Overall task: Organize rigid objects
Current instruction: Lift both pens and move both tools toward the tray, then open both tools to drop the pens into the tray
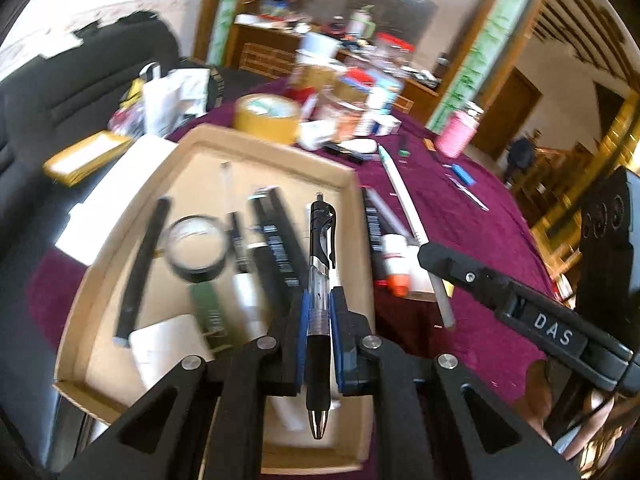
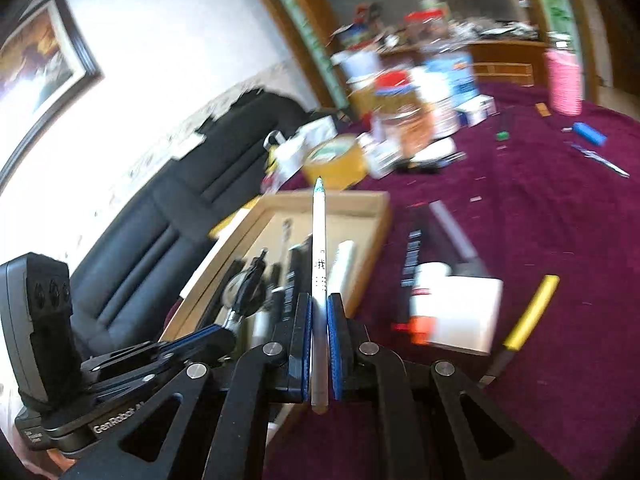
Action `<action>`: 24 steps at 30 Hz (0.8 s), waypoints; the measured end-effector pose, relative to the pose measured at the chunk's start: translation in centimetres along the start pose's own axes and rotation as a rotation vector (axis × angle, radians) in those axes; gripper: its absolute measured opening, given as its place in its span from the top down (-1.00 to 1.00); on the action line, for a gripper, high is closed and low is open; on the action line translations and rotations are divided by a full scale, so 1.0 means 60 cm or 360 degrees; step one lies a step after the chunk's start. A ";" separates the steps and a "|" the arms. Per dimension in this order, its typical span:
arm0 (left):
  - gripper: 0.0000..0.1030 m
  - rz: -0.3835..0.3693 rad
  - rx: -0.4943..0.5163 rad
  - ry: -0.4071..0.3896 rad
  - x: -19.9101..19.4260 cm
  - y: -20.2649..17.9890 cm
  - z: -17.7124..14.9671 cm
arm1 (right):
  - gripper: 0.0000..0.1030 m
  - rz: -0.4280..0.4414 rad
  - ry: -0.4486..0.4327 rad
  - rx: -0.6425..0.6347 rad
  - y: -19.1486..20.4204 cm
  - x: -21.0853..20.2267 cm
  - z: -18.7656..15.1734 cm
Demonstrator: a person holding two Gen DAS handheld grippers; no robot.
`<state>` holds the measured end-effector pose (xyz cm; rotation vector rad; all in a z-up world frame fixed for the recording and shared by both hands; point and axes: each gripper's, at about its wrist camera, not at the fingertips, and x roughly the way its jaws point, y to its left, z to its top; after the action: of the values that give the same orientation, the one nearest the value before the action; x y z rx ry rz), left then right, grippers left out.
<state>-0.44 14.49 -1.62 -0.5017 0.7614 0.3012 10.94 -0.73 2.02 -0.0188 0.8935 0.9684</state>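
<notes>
- My left gripper (image 1: 319,312) was pinched tight on a black click pen (image 1: 320,280), blue pads pressed against its clear barrel. The pen ran lengthwise between the fingers, clip end toward 12 o'clock, metal tip toward 6 o'clock.
- Below that pen sat an open cardboard box (image 1: 120,216) already holding dark pens, a roll of black tape (image 1: 196,248) at about 10 o'clock from the pads, and a white card near 8 o'clock.
- My right gripper (image 2: 319,344) was squeezed on a slim white pen (image 2: 319,264), which stuck straight out toward 12 o'clock, its tip over the box's far rim (image 2: 344,196).
- From the left camera, the right gripper's black finger showed at 3 o'clock, the white pen passing under its tip, just beside the box's right wall.
- From the right camera, the left gripper (image 2: 192,344) sat at 8 o'clock, low over the box's near left corner.
- On the maroon tablecloth (image 2: 560,240) right of the box lay a white glue bottle with an orange cap (image 2: 424,300) on a white card, and a yellow-handled tool (image 2: 528,312) at 3 o'clock.
- Open cloth spread toward 2 o'clock in the right camera; clutter crowded the far edge at 12 o'clock, with a roll of tan tape (image 2: 336,156) just beyond the box.
</notes>
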 end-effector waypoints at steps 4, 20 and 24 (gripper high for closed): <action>0.80 0.0025 -0.0081 0.0033 0.013 0.036 -0.004 | 0.86 0.0015 0.0118 0.0034 0.003 0.062 0.003; 0.79 0.0088 -0.0208 0.0133 0.068 0.071 0.000 | 0.85 -0.0121 0.0314 0.0026 0.007 0.168 0.019; 0.79 0.0118 -0.0207 0.0141 0.077 0.070 0.001 | 0.85 -0.0120 0.0307 0.0035 0.004 0.170 0.020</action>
<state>0.96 18.40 -6.26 -0.6132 0.8513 0.4013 14.08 7.05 -3.87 -0.1282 1.0732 0.8967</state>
